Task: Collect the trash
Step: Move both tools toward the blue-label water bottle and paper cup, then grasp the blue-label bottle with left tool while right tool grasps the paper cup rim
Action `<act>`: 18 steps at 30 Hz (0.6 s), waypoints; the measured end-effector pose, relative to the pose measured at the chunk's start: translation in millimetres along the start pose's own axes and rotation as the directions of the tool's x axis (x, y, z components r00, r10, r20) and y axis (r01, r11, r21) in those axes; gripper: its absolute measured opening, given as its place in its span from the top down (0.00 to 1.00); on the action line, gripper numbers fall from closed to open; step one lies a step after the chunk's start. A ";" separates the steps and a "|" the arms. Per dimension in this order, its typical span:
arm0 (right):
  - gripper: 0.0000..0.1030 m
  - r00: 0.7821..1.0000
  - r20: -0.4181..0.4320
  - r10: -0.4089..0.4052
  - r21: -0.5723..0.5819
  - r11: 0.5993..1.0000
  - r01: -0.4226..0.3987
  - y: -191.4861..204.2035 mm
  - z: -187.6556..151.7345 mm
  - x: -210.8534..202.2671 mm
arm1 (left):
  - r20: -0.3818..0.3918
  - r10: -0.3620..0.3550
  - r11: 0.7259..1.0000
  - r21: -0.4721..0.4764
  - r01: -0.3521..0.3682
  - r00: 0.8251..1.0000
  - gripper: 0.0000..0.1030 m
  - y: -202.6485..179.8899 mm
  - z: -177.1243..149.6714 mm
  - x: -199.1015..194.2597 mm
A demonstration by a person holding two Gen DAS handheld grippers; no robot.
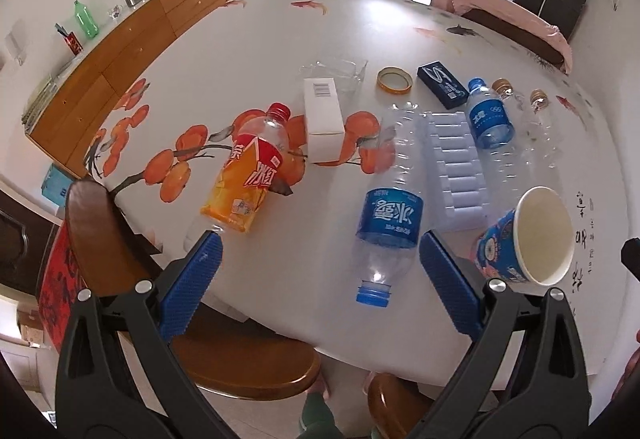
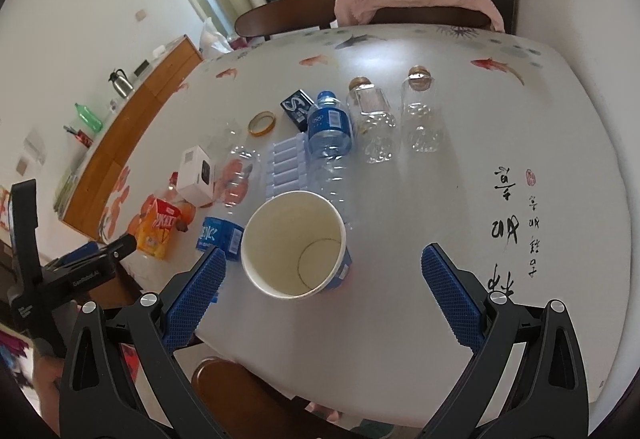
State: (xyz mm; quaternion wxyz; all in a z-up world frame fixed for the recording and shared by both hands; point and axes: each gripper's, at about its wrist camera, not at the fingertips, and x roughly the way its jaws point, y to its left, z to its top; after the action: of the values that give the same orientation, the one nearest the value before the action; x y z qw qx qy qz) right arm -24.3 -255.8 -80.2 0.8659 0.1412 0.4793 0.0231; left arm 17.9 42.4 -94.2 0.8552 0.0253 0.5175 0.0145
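Observation:
Trash lies scattered over the table point(image 1: 400, 23). An empty blue-label bottle point(image 1: 388, 211) lies with its cap toward me, between the fingers of my open left gripper point(image 1: 320, 259), which hovers at the near edge. An orange-label bottle point(image 1: 250, 175) lies left of it. A paper cup point(image 2: 294, 243) stands upright just ahead of my open right gripper point(image 2: 322, 271); the same paper cup point(image 1: 528, 239) appears right of the left gripper. Farther back lie a white box point(image 1: 322, 115), a ridged plastic tray point(image 1: 456, 163), another blue bottle point(image 2: 330, 127) and two clear jars point(image 2: 372, 119).
A yellow lid point(image 1: 394, 79), a dark blue box point(image 1: 442, 83) and a clear container point(image 1: 336, 69) sit mid-table. Wooden chairs point(image 1: 248, 363) stand at the near edge, others point(image 2: 288, 13) at the far side, one draped in pink cloth. A wooden sideboard point(image 1: 120, 51) runs along the left wall.

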 end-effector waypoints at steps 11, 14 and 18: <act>0.06 1.000 -0.004 -0.007 -0.007 1.000 0.007 1.1 1.1 -0.3 | 0.006 0.015 0.999 0.028 -0.016 1.000 0.06 -7.7 0.8 4.9; 0.06 1.000 -0.010 -0.007 -0.002 1.000 0.007 -1.2 1.0 1.6 | -0.004 0.016 0.999 0.034 -0.016 1.000 0.06 -10.0 0.1 9.1; 0.06 1.000 -0.015 -0.008 -0.005 1.000 0.008 -2.7 1.9 5.3 | -0.019 -0.002 0.999 0.043 0.003 1.000 0.06 -13.9 -0.9 15.3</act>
State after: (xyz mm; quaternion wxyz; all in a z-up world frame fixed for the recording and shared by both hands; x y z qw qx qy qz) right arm -20.1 -257.8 -84.3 0.8626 0.1369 0.4865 0.0218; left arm 24.1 29.3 -108.9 0.8496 0.0427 0.5258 0.0027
